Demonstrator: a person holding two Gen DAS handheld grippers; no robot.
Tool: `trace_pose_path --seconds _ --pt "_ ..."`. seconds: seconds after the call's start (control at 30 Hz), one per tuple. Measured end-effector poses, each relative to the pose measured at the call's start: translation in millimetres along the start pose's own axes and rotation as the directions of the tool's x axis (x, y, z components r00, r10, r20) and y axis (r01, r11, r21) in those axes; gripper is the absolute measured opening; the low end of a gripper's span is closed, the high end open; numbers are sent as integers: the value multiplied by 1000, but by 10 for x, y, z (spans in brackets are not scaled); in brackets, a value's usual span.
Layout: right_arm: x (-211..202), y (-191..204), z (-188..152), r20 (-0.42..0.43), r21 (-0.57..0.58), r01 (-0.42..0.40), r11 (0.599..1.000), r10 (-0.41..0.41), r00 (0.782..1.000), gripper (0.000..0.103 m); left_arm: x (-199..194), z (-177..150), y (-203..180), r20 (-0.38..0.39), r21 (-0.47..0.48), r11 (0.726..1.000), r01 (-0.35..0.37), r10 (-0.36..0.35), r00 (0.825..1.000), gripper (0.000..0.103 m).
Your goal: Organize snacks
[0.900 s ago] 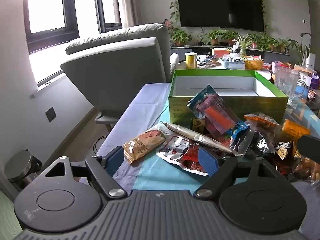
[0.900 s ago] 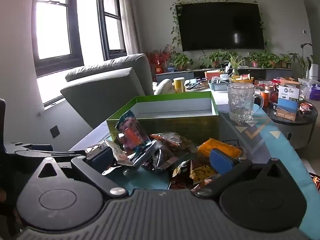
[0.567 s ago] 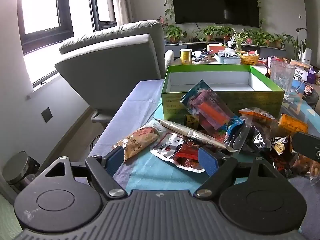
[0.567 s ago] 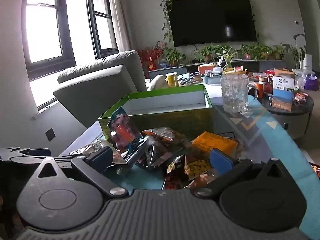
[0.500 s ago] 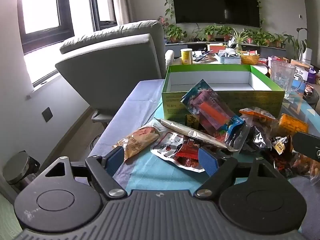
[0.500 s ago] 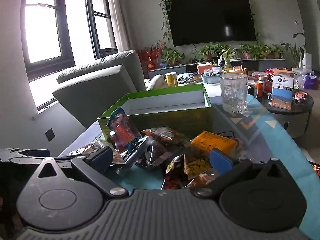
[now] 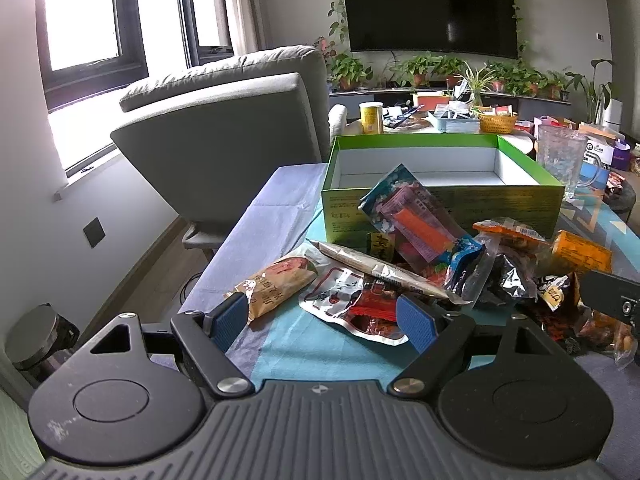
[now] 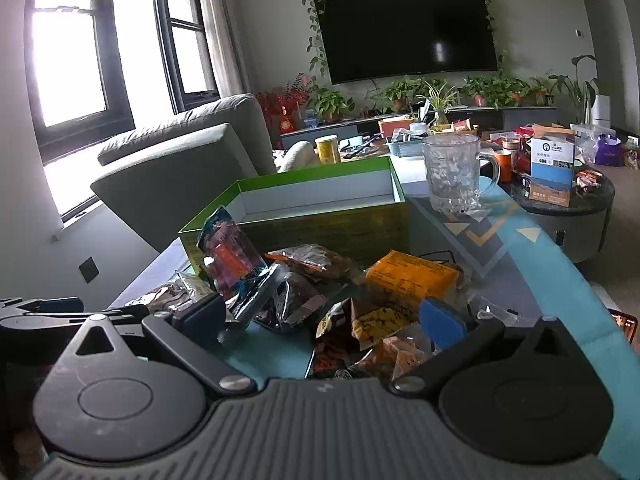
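In front of the green box (image 7: 440, 204) on the table: my snack packets (image 7: 404, 264), heaped. Left gripper (image 7: 324, 320) wide, empty; right gripper (image 8: 324, 316) parted, gripping nothing, both short of the box.

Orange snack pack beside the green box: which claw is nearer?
Right. The right claw sits open just short of the orange snack pack. The left claw is open further left, over the red-and-white pouch.
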State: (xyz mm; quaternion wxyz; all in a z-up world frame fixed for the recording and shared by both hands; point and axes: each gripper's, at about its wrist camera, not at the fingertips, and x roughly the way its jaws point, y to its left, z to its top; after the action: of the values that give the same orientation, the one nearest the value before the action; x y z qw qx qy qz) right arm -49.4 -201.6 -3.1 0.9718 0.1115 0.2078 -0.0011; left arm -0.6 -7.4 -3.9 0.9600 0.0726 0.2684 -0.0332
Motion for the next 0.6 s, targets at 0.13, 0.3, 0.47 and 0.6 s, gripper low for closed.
trace_pose_path --seconds 0.13,0.3,0.47,0.6 --pt "-7 -10 -3 -2 5 3 1000 -3 1000 45 -17 -11 -11 -1 4 1000 6 -6 1000 80" --pt "-14 -16 -5 -3 6 4 1000 -4 1000 45 -26 -12 -16 -3 6 1000 10 -10 1000 80" --pt "-19 -17 -8 -1 6 5 1000 -5 1000 45 -40 -13 -32 1 6 1000 13 -13 1000 80" --pt "-31 -21 -11 2 9 3 1000 -3 1000 45 -42 -22 -41 -2 8 1000 17 -17 1000 80"
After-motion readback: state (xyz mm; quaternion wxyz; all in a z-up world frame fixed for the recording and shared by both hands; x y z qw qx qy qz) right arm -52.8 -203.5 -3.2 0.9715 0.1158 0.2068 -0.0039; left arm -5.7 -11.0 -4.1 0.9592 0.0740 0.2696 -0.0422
